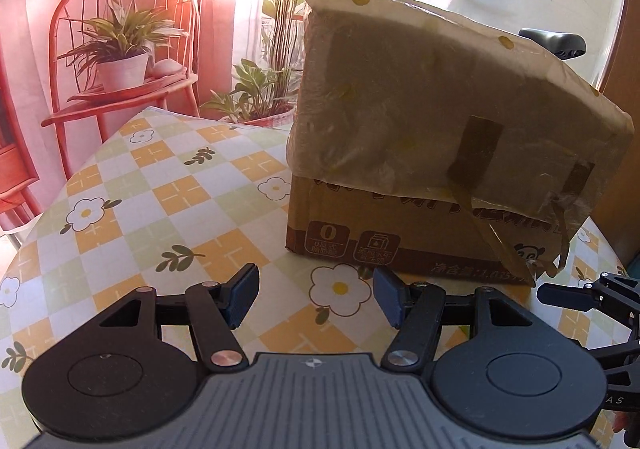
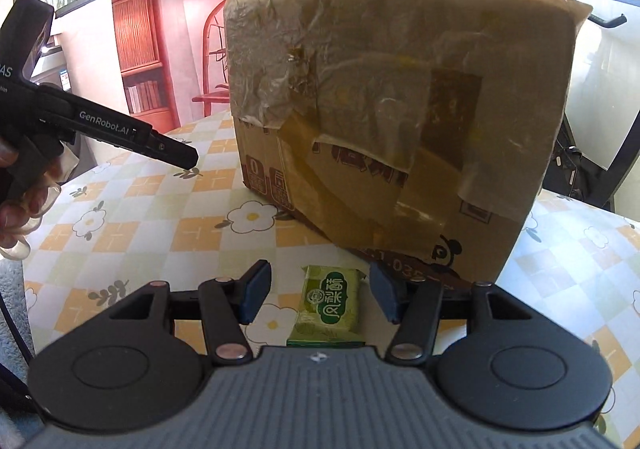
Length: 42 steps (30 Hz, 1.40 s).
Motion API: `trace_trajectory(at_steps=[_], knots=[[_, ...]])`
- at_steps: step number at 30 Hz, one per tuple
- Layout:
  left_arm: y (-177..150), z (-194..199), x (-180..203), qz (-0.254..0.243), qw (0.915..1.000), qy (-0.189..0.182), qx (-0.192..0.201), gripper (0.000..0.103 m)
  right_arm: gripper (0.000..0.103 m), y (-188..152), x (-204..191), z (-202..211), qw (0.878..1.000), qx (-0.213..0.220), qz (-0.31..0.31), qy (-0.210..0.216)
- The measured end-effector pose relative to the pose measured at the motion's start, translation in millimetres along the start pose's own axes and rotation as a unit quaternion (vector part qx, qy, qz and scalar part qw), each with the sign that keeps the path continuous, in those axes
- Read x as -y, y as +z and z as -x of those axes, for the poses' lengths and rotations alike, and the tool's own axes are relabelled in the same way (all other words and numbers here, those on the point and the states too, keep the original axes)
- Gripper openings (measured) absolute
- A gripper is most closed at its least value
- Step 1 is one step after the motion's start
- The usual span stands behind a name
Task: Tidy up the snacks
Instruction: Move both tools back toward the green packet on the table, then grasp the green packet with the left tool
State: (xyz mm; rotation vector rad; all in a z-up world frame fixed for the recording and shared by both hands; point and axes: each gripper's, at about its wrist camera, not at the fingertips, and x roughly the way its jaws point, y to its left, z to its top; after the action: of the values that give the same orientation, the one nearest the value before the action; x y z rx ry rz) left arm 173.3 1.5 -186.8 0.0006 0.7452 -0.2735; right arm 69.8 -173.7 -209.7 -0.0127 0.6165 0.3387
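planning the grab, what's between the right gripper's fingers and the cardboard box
In the right wrist view, a green snack packet lies on the tablecloth between the open right gripper and the cardboard box.

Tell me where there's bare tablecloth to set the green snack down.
Open cloth lies left of the cardboard box, out to the table edge. It is crowded in front of the box, where the right gripper, left gripper and green snack packet sit.

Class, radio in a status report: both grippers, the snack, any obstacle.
Left gripper open, empty. Right gripper open, straddling green snack packet on table, not gripped. Taped cardboard box close ahead.
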Motion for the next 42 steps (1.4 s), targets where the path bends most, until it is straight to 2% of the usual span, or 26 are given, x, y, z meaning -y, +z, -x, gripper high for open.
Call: trace_trajectory(at_steps=[23,32,36,42], knots=[[-16,-11,22,-0.033,0.9987,-0.033,-0.017,0.066,0.06,-25,13,-3,0.999,-0.032,-0.01,-0.014],[-25,-14,32,-0.038,0.9971,-0.057,-0.033,0.066,0.061,-27,5,-10,0.999,-0.041,0.014,0.001],[-27,-17,37,-0.038,0.9964,-0.066,-0.038,0.066,0.065,-24,0,-16,0.999,-0.042,0.022,0.006],[-29,-24,45,-0.038,0.9946,-0.083,-0.048,0.066,0.067,-24,-2,-32,0.998,-0.068,0.017,0.01]])
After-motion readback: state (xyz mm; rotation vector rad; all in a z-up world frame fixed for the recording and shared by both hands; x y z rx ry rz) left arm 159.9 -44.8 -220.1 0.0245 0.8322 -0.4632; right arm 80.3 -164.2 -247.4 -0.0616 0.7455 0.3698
